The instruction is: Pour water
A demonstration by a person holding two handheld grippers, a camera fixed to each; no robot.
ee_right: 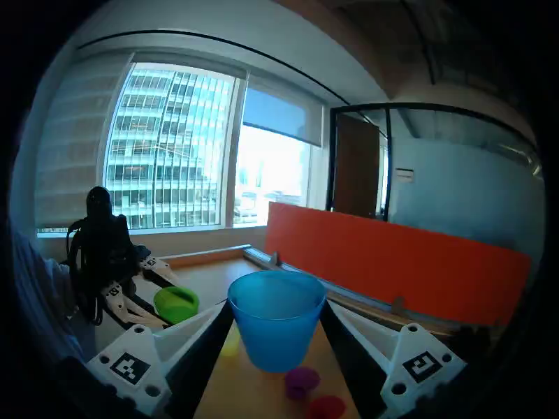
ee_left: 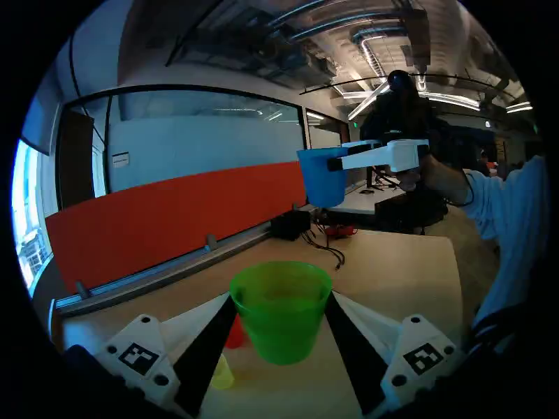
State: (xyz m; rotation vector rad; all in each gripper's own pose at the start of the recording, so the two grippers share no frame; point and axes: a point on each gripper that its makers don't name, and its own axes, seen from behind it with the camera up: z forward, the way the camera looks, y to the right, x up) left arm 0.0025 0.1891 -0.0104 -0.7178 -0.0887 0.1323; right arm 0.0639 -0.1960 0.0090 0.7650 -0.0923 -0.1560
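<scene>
Blue cup (ee_right: 277, 321), pinched upright in the right gripper (ee_right: 276, 307) and held high above the table (ee_left: 398, 272), should be brought over the green cup (ee_left: 281, 318) clamped in the left gripper (ee_left: 279, 299), then tipped slowly, rim above rim.

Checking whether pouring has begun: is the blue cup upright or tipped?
Upright: the blue cup is held rim-up in the right gripper, rim level in both views.
</scene>
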